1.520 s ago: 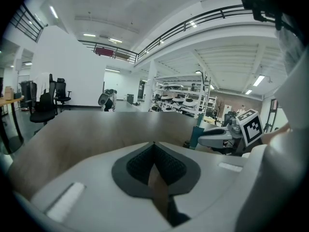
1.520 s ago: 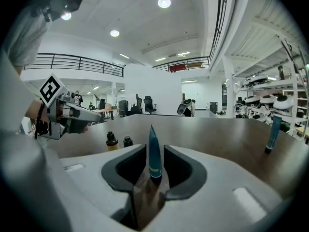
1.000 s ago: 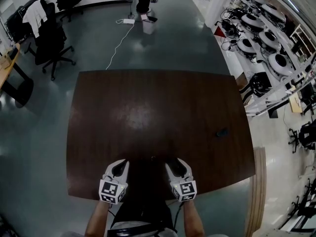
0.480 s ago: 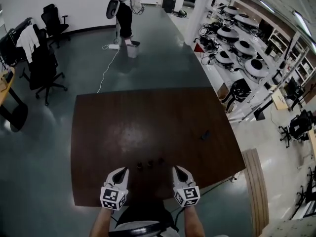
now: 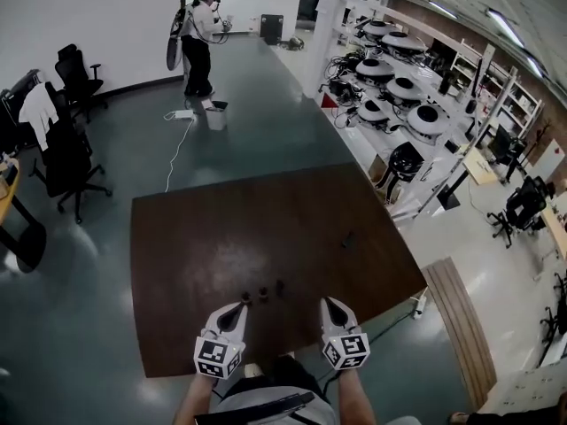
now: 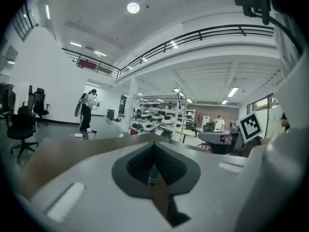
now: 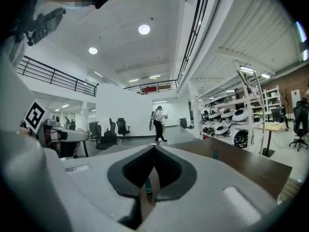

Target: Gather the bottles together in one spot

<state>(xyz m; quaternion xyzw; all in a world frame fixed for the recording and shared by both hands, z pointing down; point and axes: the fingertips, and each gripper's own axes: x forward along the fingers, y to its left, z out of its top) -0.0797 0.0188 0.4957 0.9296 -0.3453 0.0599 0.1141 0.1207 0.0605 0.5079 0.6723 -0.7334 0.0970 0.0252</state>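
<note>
Near the near edge of the desk [image 5: 195,237] three bottles [image 5: 263,292] are grouped in a short row; a fourth bottle [image 5: 348,239] is left well apart, toward the right; all appear upright, long axes vertical, caps up, though little detail can be made out. The left claw [image 5: 237,310] and right claw [image 5: 331,305] are held just before the row, both closed with nothing gripped. The row could be toppled or swept off the edge by a careless descent; the fourth bottle could be tipped if nudged by closed jaws.
</note>
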